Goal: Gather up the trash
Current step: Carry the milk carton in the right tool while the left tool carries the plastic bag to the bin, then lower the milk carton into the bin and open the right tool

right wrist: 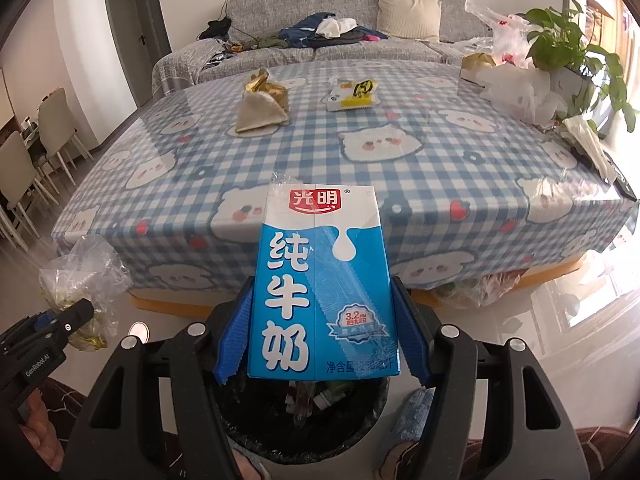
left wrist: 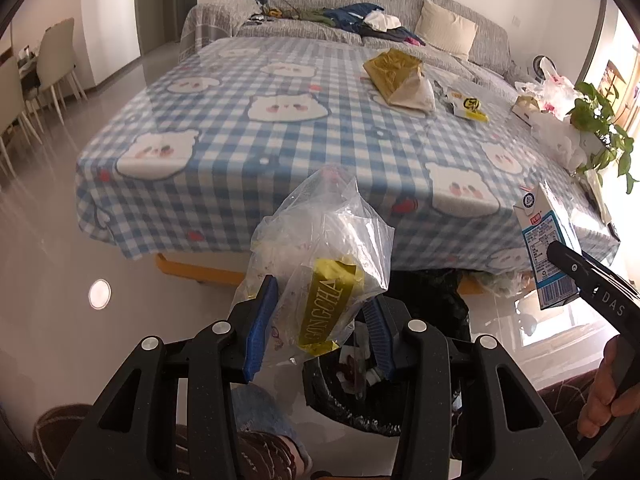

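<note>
My left gripper [left wrist: 320, 328] is shut on a crumpled clear plastic bag [left wrist: 320, 248] with a yellow wrapper inside; the bag hangs just left of and above a black-lined trash bin [left wrist: 348, 400]. My right gripper [right wrist: 322, 332] is shut on an upright blue and white milk carton [right wrist: 320, 284], directly over the bin [right wrist: 304, 412], which holds several scraps. Each view shows the other's load: the carton [left wrist: 548, 240] at the right, the bag [right wrist: 80, 276] at the left. More trash lies on the checked table [right wrist: 304, 152]: a gold and beige wrapper [right wrist: 262, 106] and a yellow snack packet [right wrist: 352, 94].
White plastic bags [right wrist: 516, 88] and a potted plant [right wrist: 568, 48] crowd the table's right edge. A grey sofa [right wrist: 340, 16] with clothes stands behind the table. Dining chairs [right wrist: 36, 152] stand at the far left. Glossy floor [left wrist: 60, 240] surrounds the bin.
</note>
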